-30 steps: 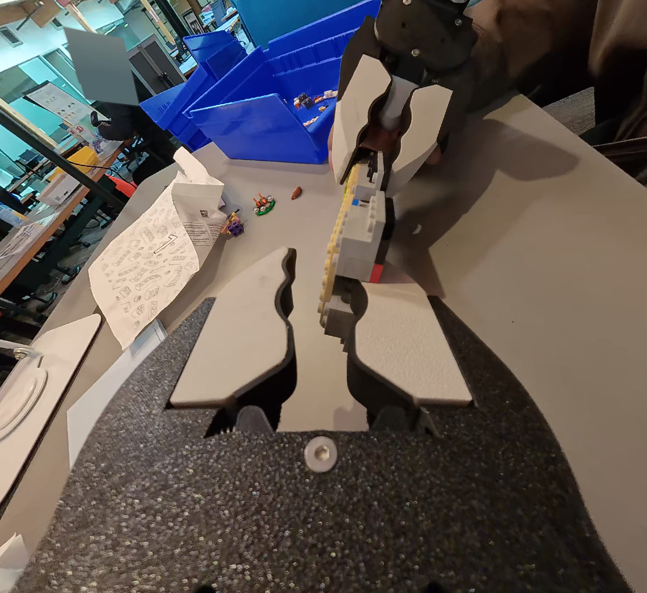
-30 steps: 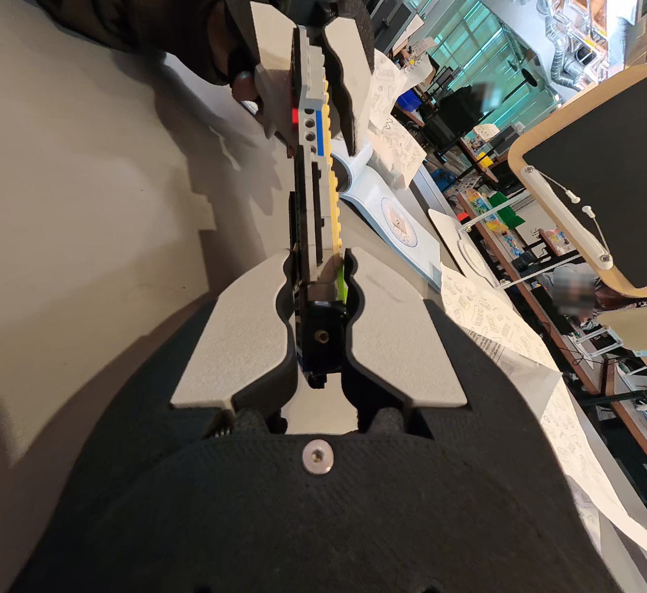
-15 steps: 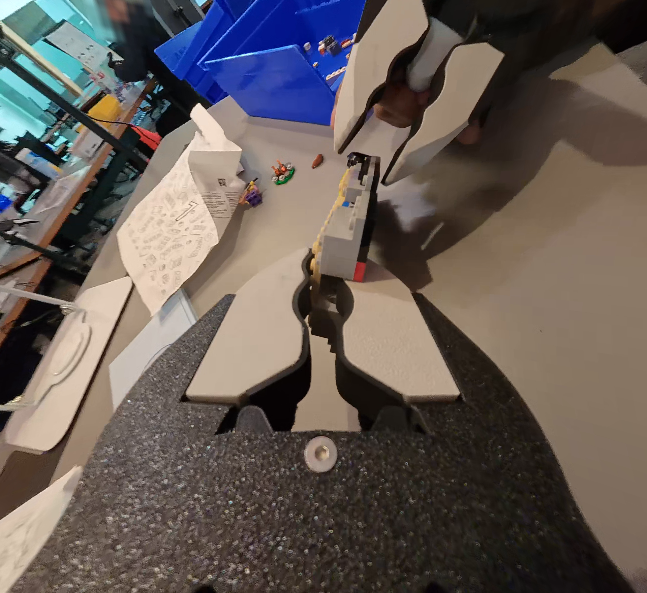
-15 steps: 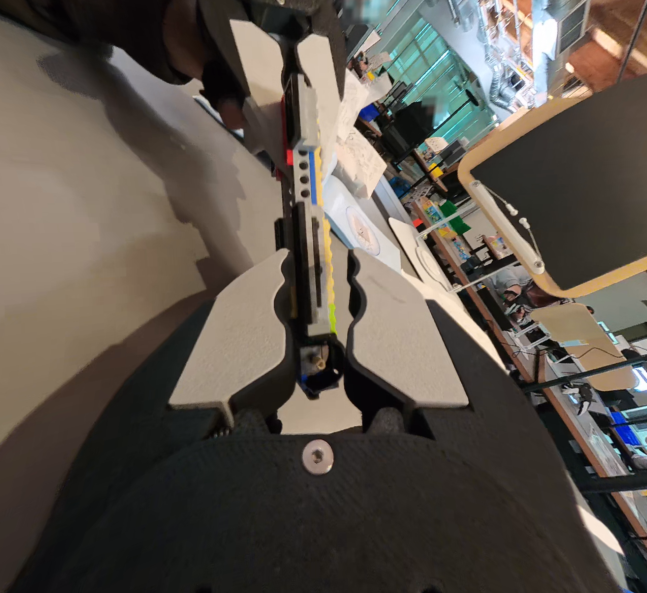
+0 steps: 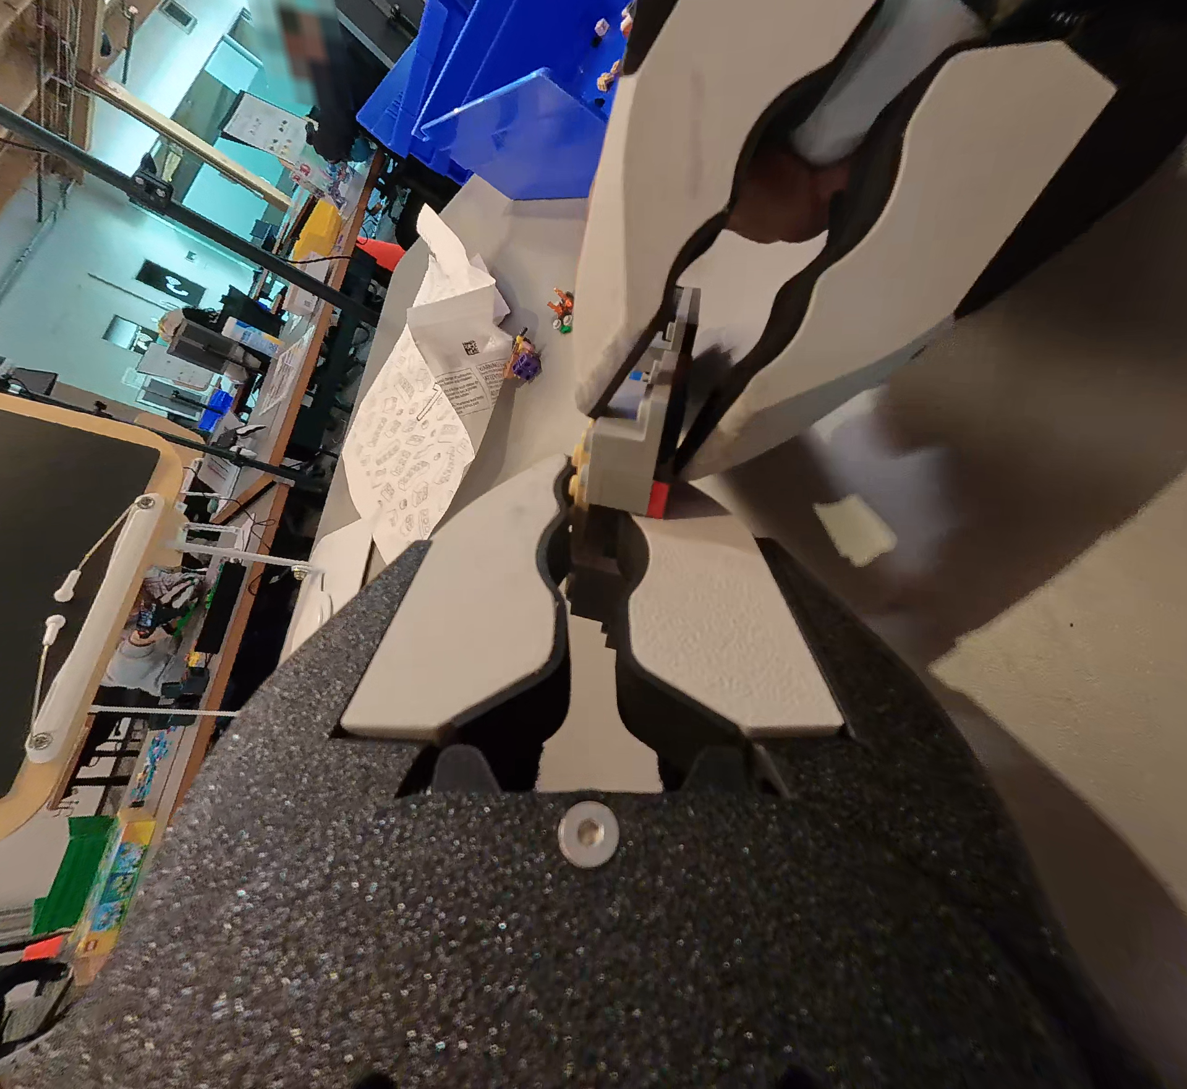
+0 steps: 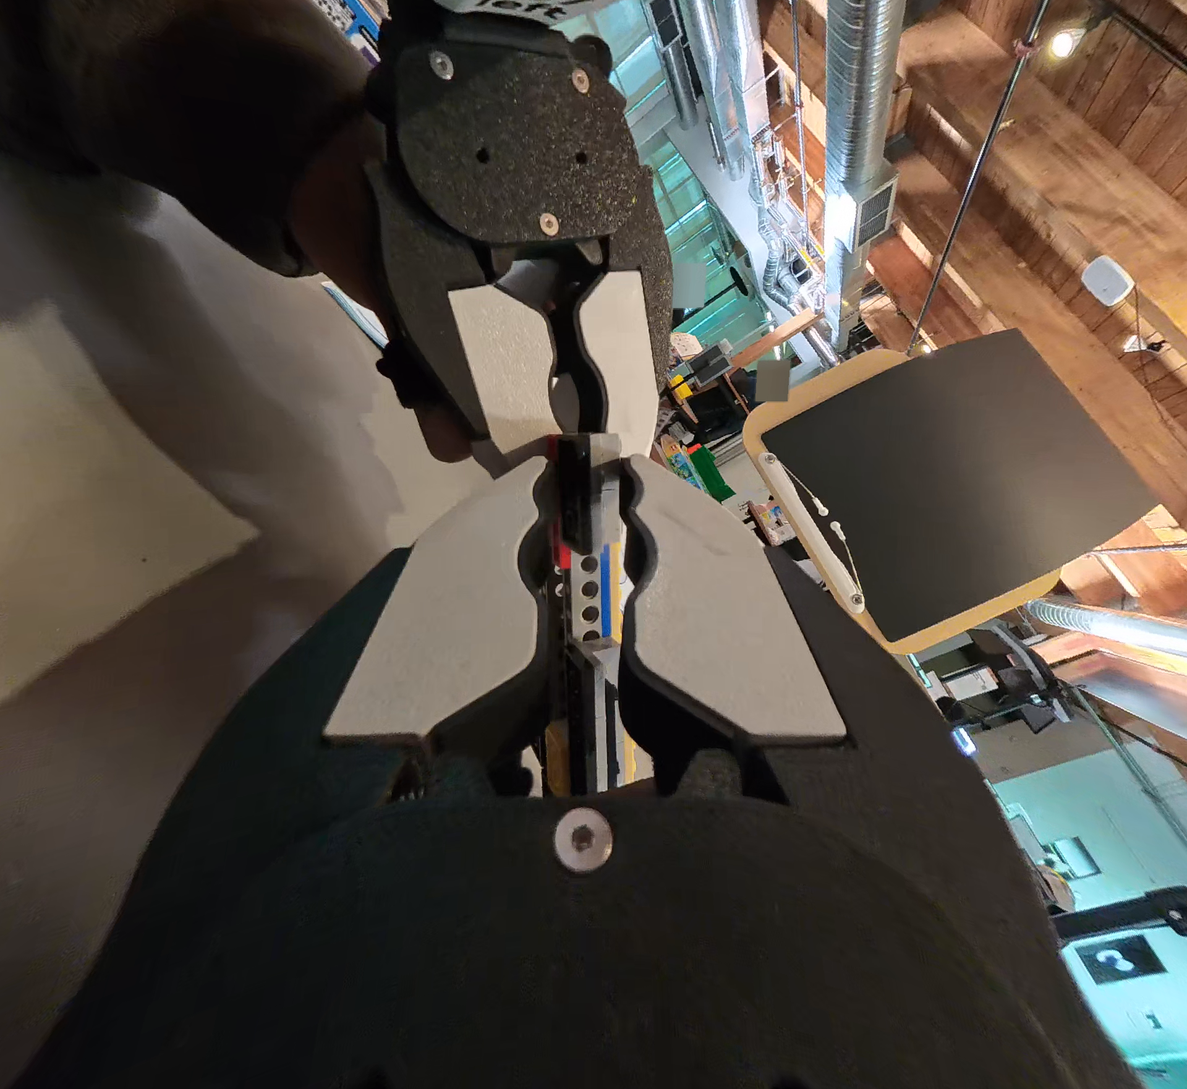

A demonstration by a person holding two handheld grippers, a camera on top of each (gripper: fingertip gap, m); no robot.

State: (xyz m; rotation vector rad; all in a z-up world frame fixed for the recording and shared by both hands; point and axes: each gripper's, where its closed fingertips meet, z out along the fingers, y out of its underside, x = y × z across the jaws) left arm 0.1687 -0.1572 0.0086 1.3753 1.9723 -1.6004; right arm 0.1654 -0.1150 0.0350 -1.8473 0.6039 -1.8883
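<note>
Your left gripper (image 5: 594,518) is pinched on the near end of a long toy-brick assembly (image 5: 626,460), w/ both pads pressed against a dark stepped part of it; grey bricks, a row of tan studs on the left face & a small red piece at the lower right corner show just past the fingertips. Your right gripper (image 6: 584,480) faces it from the other end & is closed around the same build, which runs back deep btw its fingers: black, grey, a holed grey beam, blue & yellow strips are visible there, w/ the pads against both sides. In the left wrist view the right gripper's big grey fingers (image 5: 649,171) straddle the far part of the build, so the two tools sit nearly tip to tip w/ the build spanning them, above the grey table (image 5: 1053,705). On the table to the left lies a white paper bag on a printed parts sheet (image 5: 411,460), w/ a small purple brick piece (image 5: 525,363) just beside it & a small orange-and-green piece (image 5: 562,313) a bit farther. Blue bins (image 5: 514,94) stand at the table's far edge, w/ some loose small bits inside one. Your brown sleeve (image 6: 160,62) shows behind the left gripper in the right wrist view.
</note>
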